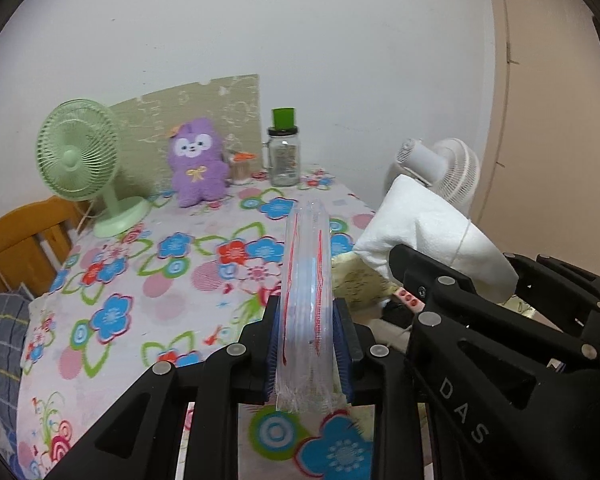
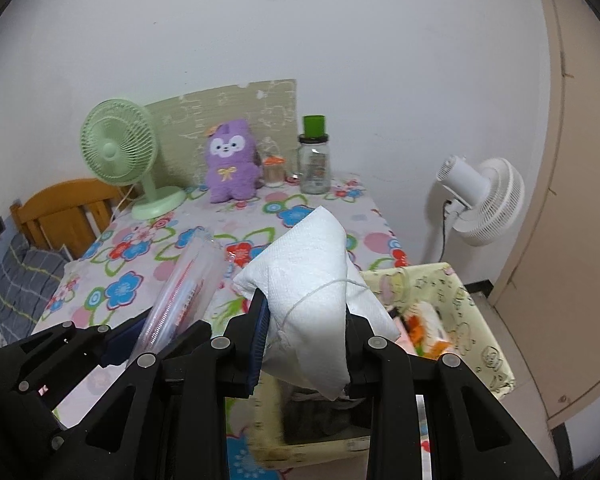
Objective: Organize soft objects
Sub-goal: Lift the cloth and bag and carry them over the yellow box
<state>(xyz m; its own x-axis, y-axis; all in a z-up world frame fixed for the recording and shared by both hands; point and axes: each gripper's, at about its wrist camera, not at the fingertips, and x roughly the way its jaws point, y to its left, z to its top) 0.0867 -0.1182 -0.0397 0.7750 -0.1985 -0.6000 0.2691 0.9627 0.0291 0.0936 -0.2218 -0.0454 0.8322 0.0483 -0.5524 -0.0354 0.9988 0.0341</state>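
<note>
- Above the near edge of the flowered table (image 1: 148,280), your left gripper (image 1: 309,344) tilts downward toward the far wall, clamped on a clear plastic sleeve (image 1: 308,280) with red lines that stands on edge between its blue pads.
- Just to its right, your right gripper (image 2: 305,344) angles down the same way, pinching a folded white paper towel (image 2: 316,280) with a thread across it.
- Below the towel sits a yellow patterned box (image 2: 476,320) beside the table.
- Far back, a purple plush (image 1: 196,160) sits upright between a green fan (image 1: 80,152) and a glass jar (image 1: 285,156).
</note>
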